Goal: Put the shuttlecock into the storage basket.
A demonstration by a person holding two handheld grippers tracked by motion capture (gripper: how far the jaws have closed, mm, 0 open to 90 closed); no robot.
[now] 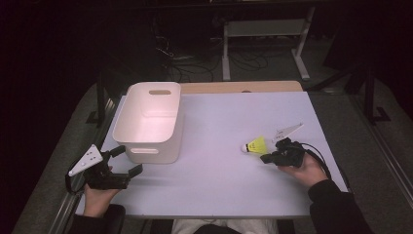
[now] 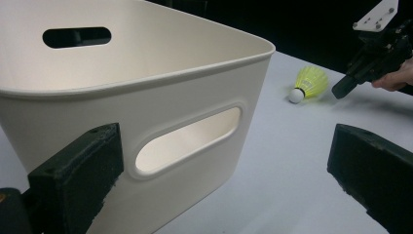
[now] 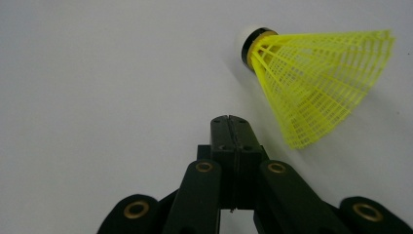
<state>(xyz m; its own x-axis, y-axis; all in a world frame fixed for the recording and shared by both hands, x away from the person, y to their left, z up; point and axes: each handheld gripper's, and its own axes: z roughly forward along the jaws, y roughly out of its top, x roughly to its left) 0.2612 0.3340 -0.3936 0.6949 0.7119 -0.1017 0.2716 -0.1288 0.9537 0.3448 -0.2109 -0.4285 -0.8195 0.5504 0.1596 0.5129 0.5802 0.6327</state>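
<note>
The yellow shuttlecock (image 1: 255,145) lies on its side on the white table (image 1: 219,185), right of centre, just beside the tip of the right gripper (image 1: 267,158), whose jaws are pressed together with nothing between them (the skirt sits just off to one side). At the near left, the left gripper (image 1: 127,161) holds its jaws spread and empty beside the near wall of the white bin (image 1: 151,122).

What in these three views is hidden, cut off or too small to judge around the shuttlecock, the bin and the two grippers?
- Bin floor: in the left gripper view the near wall hides it; the frame's edge crops its left side.
- Shuttlecock: in the right gripper view its cork is half hidden behind the skirt.
- Right gripper, jaws shut on nothing: in the high view, too small to tell whether it touches the shuttlecock.
- Left gripper, open: its body is cropped in its own view.
</note>
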